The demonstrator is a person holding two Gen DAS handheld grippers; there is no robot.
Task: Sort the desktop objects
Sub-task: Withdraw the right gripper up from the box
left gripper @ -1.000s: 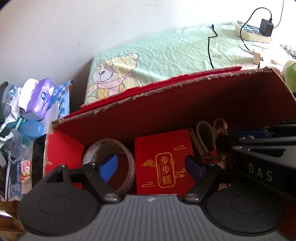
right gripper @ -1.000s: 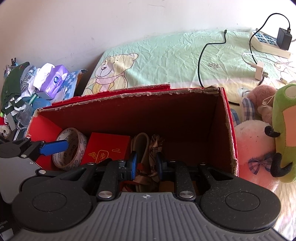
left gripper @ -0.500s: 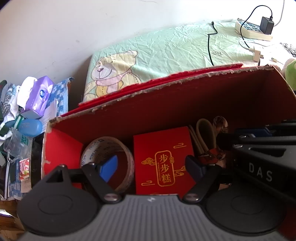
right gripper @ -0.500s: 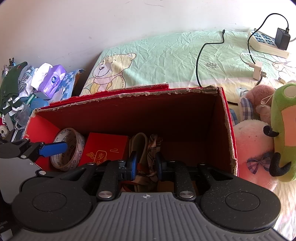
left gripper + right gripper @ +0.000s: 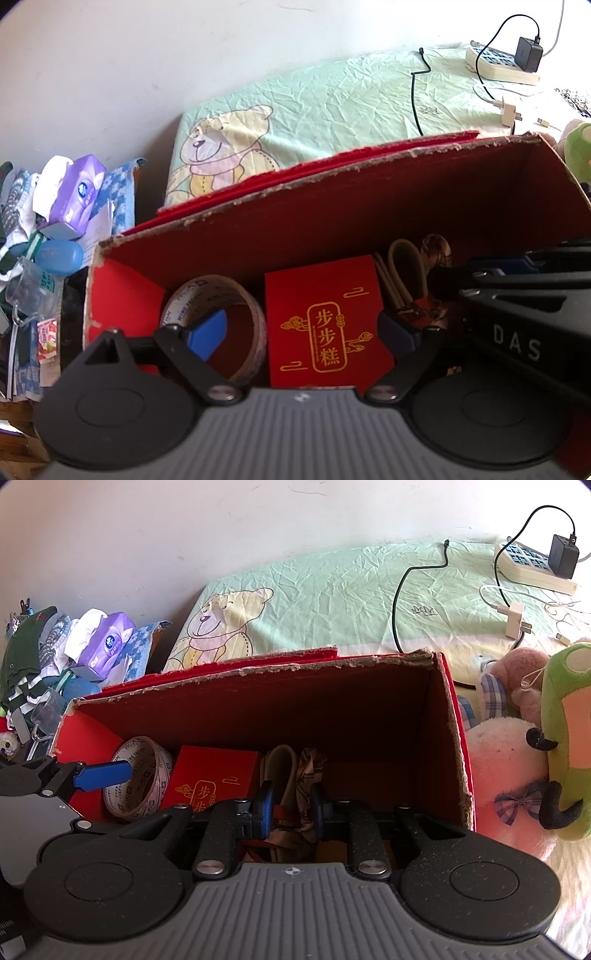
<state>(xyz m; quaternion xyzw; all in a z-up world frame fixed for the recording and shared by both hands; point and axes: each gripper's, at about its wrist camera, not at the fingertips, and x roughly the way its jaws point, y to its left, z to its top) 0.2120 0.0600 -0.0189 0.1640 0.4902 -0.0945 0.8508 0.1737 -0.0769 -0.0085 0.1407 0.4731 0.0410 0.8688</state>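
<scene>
One red packet (image 5: 325, 325), gold "步步糕" label.

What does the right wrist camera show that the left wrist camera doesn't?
Only the right wrist view shows the white plush and pink plush outside the red box's right wall, and the right gripper with its fingers narrowly parted. Only the left wrist view shows the red packet's full gold label and the left gripper wide open. Both show the tape roll, power strip and purple tissue pack.
</scene>
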